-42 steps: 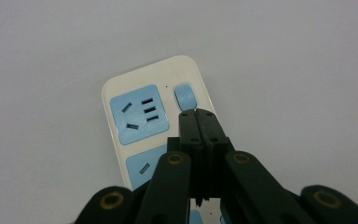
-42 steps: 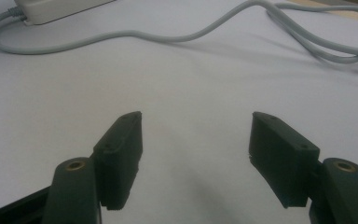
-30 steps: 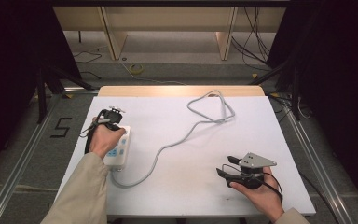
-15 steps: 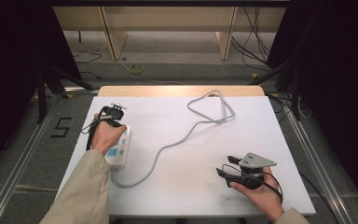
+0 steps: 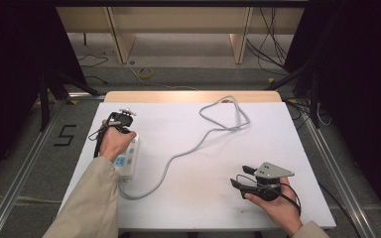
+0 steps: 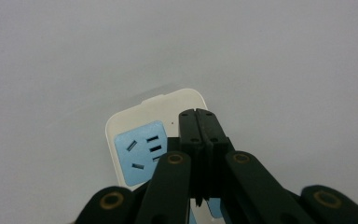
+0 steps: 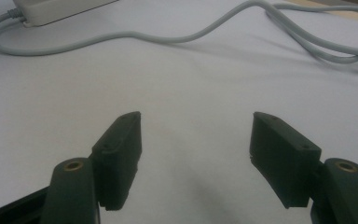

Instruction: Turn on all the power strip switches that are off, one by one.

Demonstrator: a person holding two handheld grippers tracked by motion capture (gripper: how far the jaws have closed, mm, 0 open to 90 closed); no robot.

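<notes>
So on the far left of the table (image 5: 193,198) you've got the left gripper (image 6: 198,114) sitting right over the white power strip (image 5: 128,159), which lies lengthwise near the table's left edge with the person's left hand (image 5: 115,144) covering its far end in the high view. In the left gripper view the two black jaws are pressed flat together with nothing between them, and their tips hang over the strip's end, just beside a blue socket panel (image 6: 142,151); can't really tell if the tips actually touch the plastic or just hover above it. From the near end of the strip a grey cable (image 5: 188,151) curls out, swings across the middle of the white tabletop and runs up to a loose loop near the far edge, a bit right of centre. Further right, near the front right corner, the right hand (image 5: 275,208) rests on the table holding the right gripper (image 7: 195,154), grey three-cornered plate on top, pointing left toward the middle. Its jaws are spread wide apart with only bare table between them, well apart from the cable and the strip, both visible farther off in the right gripper view.
</notes>
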